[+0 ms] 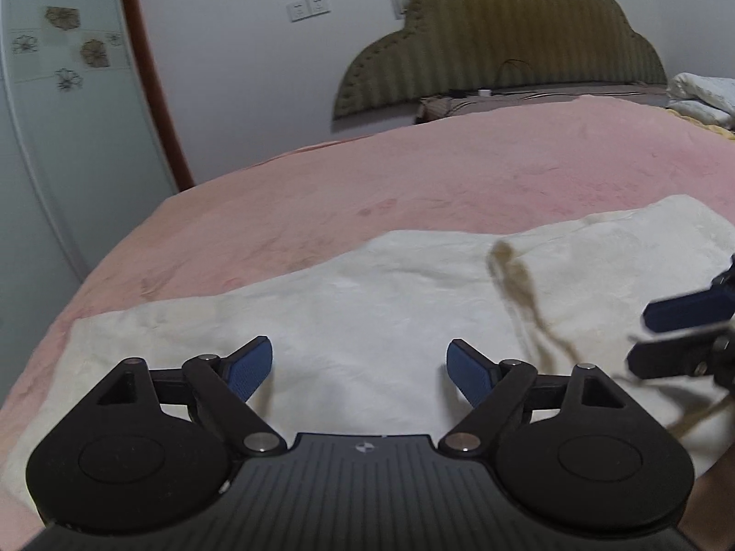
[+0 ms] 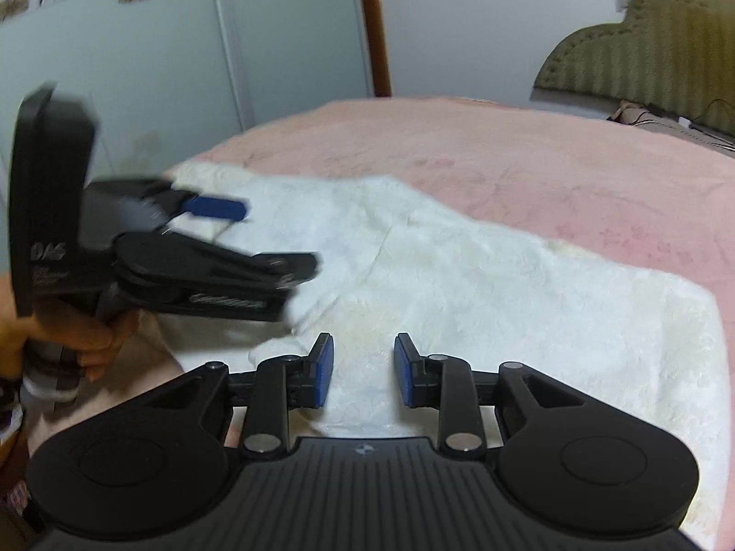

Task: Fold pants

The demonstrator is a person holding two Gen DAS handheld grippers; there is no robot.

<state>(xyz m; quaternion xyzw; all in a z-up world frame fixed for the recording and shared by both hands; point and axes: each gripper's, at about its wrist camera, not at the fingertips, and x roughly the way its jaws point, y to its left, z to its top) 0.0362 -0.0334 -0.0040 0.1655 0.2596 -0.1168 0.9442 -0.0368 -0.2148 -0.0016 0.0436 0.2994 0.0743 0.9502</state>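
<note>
Cream fleecy pants lie spread flat on the pink bed cover; the right wrist view shows them as a white stretch of cloth. A tan drawstring trails over a fold in them. My left gripper hovers low over the cloth with its jaws wide apart and nothing between them; in the right wrist view it is blurred, held by a hand. My right gripper is over the near edge of the pants, its blue pads a narrow gap apart, with no cloth pinched. It also shows at the right edge.
The pink bed cover extends far beyond the pants. An olive padded headboard stands at the back, with white bedding at the far right. A pale wardrobe with flower prints stands past the bed's left edge.
</note>
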